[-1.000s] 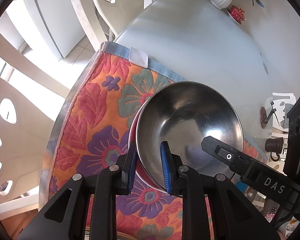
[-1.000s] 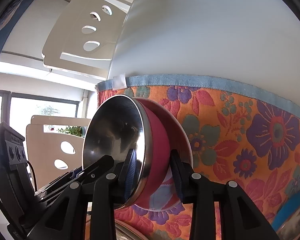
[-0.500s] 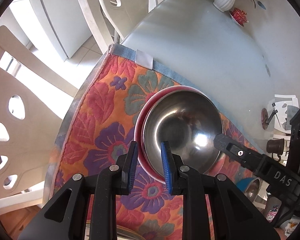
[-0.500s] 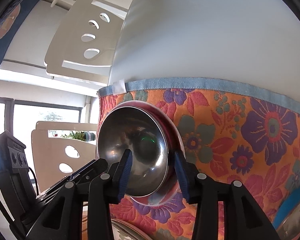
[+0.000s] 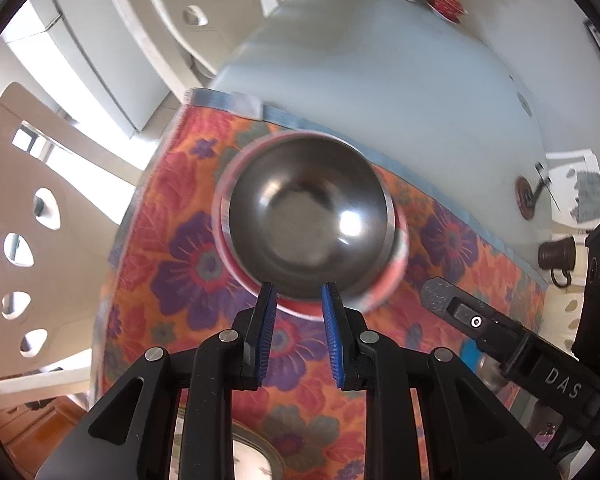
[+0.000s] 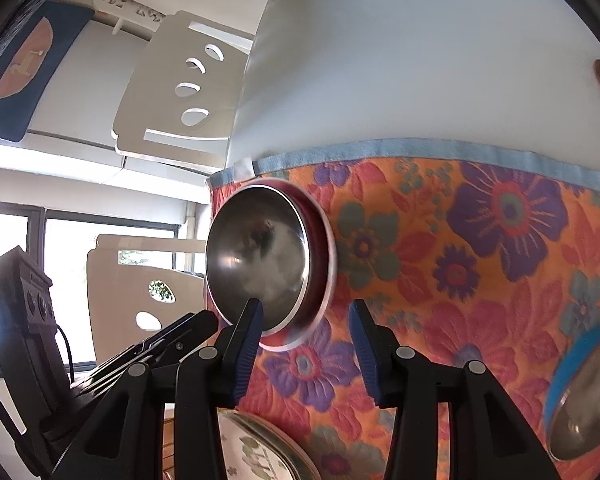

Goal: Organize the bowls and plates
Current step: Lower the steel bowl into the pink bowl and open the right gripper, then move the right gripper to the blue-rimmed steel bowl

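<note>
Steel bowl (image 5: 308, 224) nested in red bowl (image 6: 320, 264) on mat (image 6: 480, 280); left tongs (image 5: 298, 300) clenched empty, right tongs (image 6: 306, 320) released, empty.

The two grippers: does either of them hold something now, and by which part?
Nothing is held. The left gripper and the right gripper have empty jaws, clear of the steel bowl nested in the red bowl.

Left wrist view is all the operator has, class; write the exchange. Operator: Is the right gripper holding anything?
Observer: No. The right gripper is open, with nothing between its pads; the steel bowl sits beyond them.
Operator: What is that bowl resting in?
Observer: A red bowl with a white rim; the steel one is nested inside it.
Operator: Anything towards the right on the mat?
Observer: A blue bowl with a steel inside.
</note>
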Demonstrator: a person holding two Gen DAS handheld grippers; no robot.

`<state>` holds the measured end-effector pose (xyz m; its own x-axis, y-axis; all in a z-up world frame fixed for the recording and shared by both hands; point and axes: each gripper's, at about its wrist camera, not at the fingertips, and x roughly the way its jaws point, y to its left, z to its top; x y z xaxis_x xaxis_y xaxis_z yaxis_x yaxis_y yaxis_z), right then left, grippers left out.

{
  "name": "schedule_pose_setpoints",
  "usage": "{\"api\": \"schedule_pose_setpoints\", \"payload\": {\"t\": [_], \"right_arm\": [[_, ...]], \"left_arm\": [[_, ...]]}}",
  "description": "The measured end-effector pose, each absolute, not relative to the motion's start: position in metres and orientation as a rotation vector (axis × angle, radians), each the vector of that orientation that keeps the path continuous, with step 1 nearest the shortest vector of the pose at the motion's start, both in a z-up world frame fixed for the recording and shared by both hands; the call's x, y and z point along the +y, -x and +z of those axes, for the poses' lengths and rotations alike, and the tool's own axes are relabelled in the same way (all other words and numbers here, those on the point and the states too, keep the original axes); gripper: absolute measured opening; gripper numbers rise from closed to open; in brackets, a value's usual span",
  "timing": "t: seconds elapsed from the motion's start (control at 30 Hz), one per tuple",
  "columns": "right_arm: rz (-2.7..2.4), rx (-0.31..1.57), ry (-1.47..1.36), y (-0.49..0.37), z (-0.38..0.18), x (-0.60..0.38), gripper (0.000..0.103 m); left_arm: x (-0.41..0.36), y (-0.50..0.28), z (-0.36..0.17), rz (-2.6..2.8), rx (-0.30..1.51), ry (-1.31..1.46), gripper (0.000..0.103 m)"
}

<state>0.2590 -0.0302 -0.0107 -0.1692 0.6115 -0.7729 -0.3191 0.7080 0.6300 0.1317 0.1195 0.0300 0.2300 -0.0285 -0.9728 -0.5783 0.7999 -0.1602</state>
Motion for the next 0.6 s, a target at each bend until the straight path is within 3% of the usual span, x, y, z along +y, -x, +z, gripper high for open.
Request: {"api": "schedule_pose_setpoints", "payload": {"t": [0.6], "right_arm": [[0.809, 1.528, -0.311, -0.228, -0.009, -0.143, 0.046]], "left_arm": [[0.009, -0.134, 0.027, 0.307, 1.363, 0.465, 0.024]]}}
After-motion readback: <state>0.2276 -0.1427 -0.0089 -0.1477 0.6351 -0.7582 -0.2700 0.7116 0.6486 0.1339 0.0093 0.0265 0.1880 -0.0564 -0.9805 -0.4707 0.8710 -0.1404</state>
